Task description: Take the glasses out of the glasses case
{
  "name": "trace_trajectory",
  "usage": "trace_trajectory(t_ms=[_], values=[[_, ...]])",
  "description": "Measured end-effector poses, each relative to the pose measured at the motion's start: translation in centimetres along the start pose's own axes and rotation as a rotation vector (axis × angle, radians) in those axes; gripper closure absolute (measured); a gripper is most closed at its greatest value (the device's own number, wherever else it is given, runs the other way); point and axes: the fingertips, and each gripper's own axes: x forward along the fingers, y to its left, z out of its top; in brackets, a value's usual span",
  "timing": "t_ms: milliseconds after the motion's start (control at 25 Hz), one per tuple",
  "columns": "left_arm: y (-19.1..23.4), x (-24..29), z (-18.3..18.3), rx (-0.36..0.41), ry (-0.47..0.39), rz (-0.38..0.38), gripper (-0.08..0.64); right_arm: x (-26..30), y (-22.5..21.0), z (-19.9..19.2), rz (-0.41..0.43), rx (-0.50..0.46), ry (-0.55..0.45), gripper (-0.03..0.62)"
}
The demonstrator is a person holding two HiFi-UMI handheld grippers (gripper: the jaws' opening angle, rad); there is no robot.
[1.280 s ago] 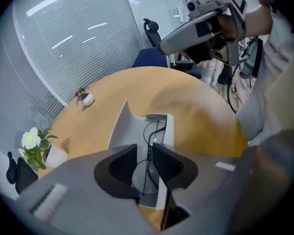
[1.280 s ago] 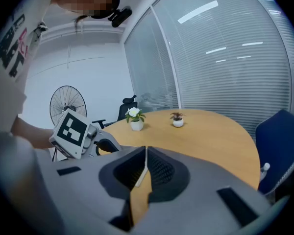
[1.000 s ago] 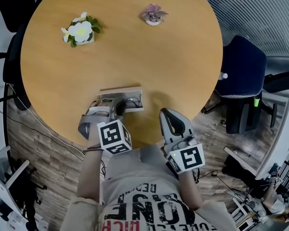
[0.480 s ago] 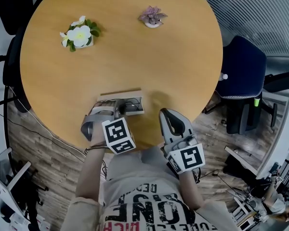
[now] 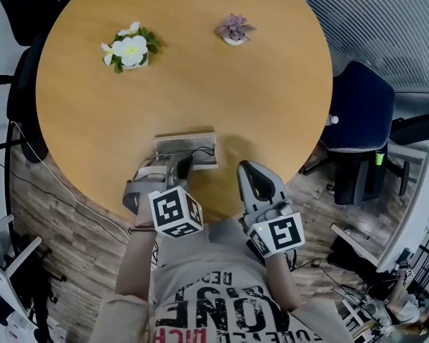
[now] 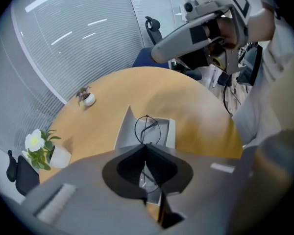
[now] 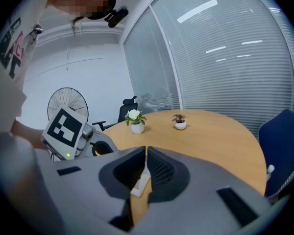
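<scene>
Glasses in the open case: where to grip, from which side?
The thin wire frame by the round lens, from above on the near side: the glasses sit in the open case, whose lid stands on the far side. The left tongs, jaws just closed, pinch there.

Bright, even indoor light covers the round pale-wood table [image 5: 200, 70]. The open pale-grey rectangular glasses case [image 5: 168, 147] near the table's front edge casts only a soft shadow. Beyond the table, the slatted glass wall [image 7: 220, 58] carries glare streaks from ceiling lights. Both gripper views bow and darken at the corners. The grey left gripper [image 6: 147, 146] and grey right gripper [image 7: 146, 150] blur near the lens, while the thin black wire-rimmed glasses [image 6: 147, 129] look sharp.
</scene>
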Motion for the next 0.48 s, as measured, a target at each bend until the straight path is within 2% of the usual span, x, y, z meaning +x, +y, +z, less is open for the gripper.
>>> trace_trajectory(t_ms=[240,480], values=[[1.2,-2.6,1.0,-0.053,-0.073,0.057,0.543,0.0,0.9,0.6,0.021,-0.007,-0.013,0.571],[1.3,-4.5,0.9,-0.078,-0.098,0.096,0.543,-0.3,1.6,1.3,0.031,-0.02,-0.026,0.571]])
